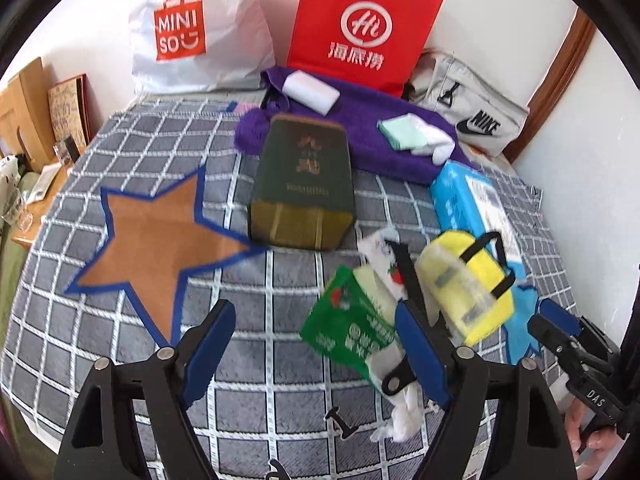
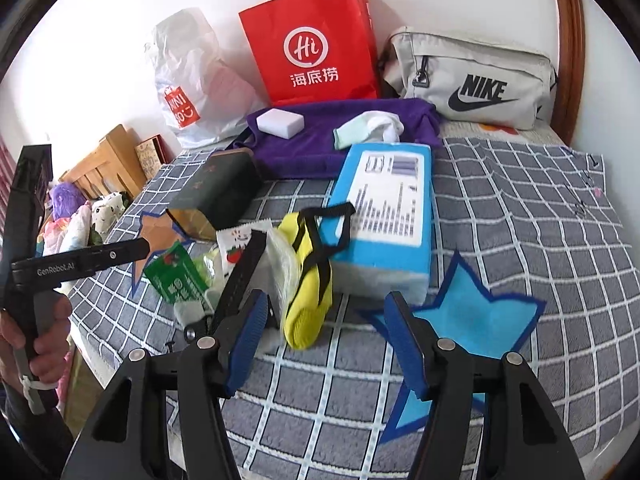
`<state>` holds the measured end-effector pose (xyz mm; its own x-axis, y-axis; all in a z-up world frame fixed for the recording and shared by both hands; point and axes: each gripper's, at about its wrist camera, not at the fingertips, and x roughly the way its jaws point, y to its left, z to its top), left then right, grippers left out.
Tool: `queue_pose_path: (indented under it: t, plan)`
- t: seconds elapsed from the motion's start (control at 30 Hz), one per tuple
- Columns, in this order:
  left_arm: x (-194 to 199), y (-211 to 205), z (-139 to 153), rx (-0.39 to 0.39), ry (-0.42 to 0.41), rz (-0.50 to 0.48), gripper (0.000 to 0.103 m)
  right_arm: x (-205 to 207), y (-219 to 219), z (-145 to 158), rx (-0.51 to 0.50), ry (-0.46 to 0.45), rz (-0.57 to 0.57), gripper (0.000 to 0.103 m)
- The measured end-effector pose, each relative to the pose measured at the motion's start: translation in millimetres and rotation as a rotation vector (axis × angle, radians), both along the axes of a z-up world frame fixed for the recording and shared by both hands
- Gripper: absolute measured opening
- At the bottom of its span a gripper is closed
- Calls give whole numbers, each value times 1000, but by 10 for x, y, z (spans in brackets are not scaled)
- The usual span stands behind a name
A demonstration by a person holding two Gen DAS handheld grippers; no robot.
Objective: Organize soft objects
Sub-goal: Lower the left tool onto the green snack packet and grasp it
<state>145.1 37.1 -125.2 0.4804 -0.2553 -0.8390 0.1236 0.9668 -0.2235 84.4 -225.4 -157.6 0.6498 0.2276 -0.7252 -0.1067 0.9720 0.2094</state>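
1. Both hand-held grippers hang over a bed covered in a grey checked blanket point(image 2: 520, 208), pointing down at a small heap of things.
2. The left gripper point(image 1: 316, 344) stands with its blue pads apart and nothing between them; a green-and-white plastic snack packet point(image 1: 352, 324) lies just ahead, near its right-hand finger.
3. The right gripper point(image 2: 324, 340) is likewise spread and empty; a yellow soft pouch with black straps point(image 2: 308, 280) lies just in front of its left finger, not touching as far as I can tell.
4. Beyond the pouch, a light-blue wrapped tissue pack point(image 2: 384, 220) rests on the blanket.
5. A brown felt star with blue edging point(image 1: 160, 240) lies ahead and left of the left gripper; a light-blue felt star point(image 2: 472, 320) sits under the right gripper's right finger. Both stars are bare.
6. Farther off, a purple towel point(image 2: 320, 140) carries a white sponge block point(image 2: 280, 120) and pale socks point(image 2: 368, 126).
7. My reading: sorting has barely begun, nothing sits on either star, and all the soft items remain to be placed.
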Motion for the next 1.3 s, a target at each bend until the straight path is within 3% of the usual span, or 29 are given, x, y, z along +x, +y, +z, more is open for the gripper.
queue_pose_path:
  t: [0.1, 0.23, 0.43, 0.57, 0.87, 1.03, 1.1, 1.17, 1.3]
  plan:
    - [-12, -35, -103, -7, 19, -5, 73, -49, -20, -53, 8, 8, -5, 61]
    - [19, -49, -227, -23, 40, 14, 59, -76, -30, -111, 5, 19, -9, 61]
    - [61, -67, -303, -76, 41, 7, 14, -33, -52, -177, 12, 38, -13, 61]
    - [79, 20, -218, -124, 33, -4, 9, 17, -61, -178, 13, 41, -16, 61]
    - [138, 516, -9, -24, 8, 99, 8, 79, -53, -176, 17, 41, -9, 61]
    - [220, 761, -115, 69, 53, 158, 8, 87, -62, -200, 22, 47, -8, 61]
    - [235, 790, -186, 81, 80, 172, 17, 88, -59, -215, 22, 50, -6, 61]
    - [219, 821, -220, 77, 92, 201, 49, 88, -66, -222, 23, 52, -8, 61]
    - [118, 822, -213, 52, 97, 227, 55, 71, -87, -224, 28, 49, -12, 61]
